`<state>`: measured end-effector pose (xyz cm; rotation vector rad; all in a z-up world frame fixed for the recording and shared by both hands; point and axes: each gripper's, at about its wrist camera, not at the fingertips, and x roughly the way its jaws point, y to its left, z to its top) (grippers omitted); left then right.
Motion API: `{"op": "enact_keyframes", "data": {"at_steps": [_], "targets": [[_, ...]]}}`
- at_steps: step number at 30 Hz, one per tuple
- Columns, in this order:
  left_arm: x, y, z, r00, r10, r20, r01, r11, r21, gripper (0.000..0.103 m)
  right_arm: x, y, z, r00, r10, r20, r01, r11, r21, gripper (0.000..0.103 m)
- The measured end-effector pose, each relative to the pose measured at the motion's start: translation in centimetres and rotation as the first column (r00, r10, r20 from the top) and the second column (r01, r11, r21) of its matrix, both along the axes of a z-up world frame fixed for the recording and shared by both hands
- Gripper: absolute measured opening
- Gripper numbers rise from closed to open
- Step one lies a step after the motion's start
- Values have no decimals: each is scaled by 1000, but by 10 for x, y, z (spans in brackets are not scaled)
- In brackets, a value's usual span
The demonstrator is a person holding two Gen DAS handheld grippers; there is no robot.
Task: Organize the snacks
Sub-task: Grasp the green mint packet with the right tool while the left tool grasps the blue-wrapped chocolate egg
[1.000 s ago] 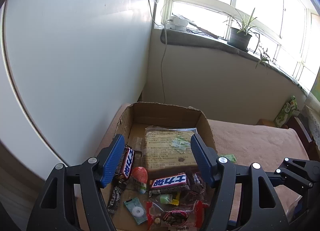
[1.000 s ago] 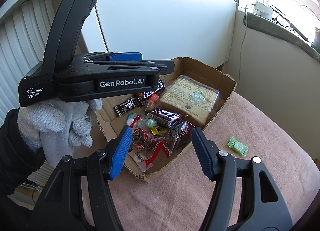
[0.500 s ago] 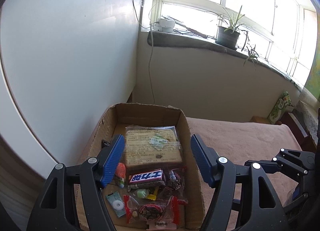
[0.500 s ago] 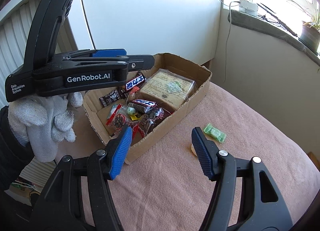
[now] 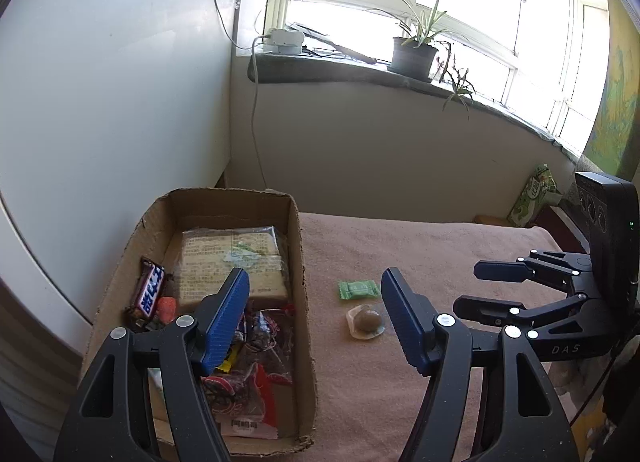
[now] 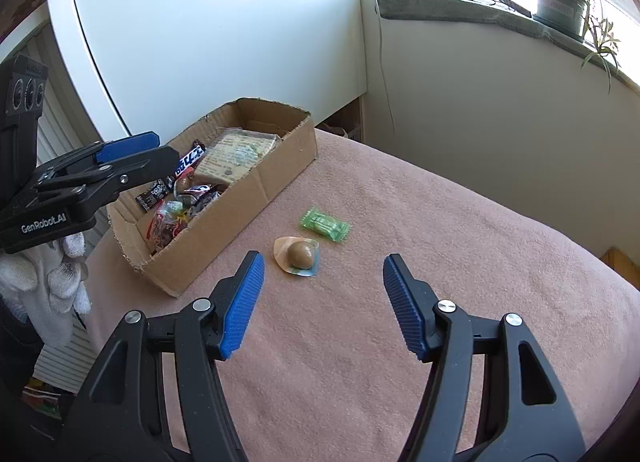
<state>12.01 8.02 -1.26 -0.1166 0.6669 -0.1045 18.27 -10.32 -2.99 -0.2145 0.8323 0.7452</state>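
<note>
A cardboard box [image 5: 302, 274] [image 6: 256, 197] on the pink cloth holds several snacks: a wrapped biscuit block [image 5: 232, 262], a chocolate bar [image 5: 151, 292] and small candies. A green wrapped candy [image 5: 357, 289] [image 6: 325, 223] and a brown ball in a clear wrapper [image 5: 366, 321] [image 6: 299, 254] lie on the cloth just right of the box. My left gripper [image 5: 314, 320] is open and empty above the box's right wall. My right gripper [image 6: 322, 302] is open and empty, a little short of the brown ball.
The pink cloth [image 6: 440, 262] covers the surface. A white panel [image 5: 100, 101] stands left of the box, a wall and window sill with a potted plant [image 5: 414, 53] behind. A green packet [image 5: 534, 195] stands at the far right. A gloved hand [image 6: 60, 274] holds the left gripper.
Both grippers have swung right, away from over the box. The two loose candies on the cloth have come into the middle of both views. Both stay open.
</note>
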Motion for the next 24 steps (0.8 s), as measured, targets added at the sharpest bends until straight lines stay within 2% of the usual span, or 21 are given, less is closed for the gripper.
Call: {"op": "enact_keyframes", "data": {"at_steps": [5, 7, 9, 12, 14, 18, 20, 24], "targets": [[-5, -28, -8, 999, -41, -17, 41, 999, -2, 68, 22, -17, -7, 999, 20, -42, -20, 1000, 7, 65], [-7, -38, -11, 998, -52, -26, 52, 999, -12, 68, 28, -16, -9, 997, 58, -46, -59, 998, -5, 65], [-6, -48, -16, 997, -64, -41, 63, 998, -19, 60, 34, -11, -12, 994, 102, -47, -103, 994, -22, 65], [-2, -63, -24, 995, -72, -65, 72, 997, -5, 55, 45, -4, -17, 983, 176, -55, -178, 983, -43, 62], [3, -71, -30, 994, -69, -84, 69, 998, -3, 52, 53, 3, -18, 973, 222, -57, -226, 973, -56, 55], [14, -81, -45, 992, -34, -122, 35, 999, 5, 47, 69, 17, -25, 947, 315, -68, -319, 944, -80, 52], [20, -85, -53, 989, -22, -143, 23, 1000, 8, 46, 77, 25, -31, 930, 357, -86, -364, 927, -91, 40], [32, -92, -62, 987, 17, -158, -9, 998, 56, 46, 89, 44, -44, 898, 427, -107, -437, 894, -101, 39]]}}
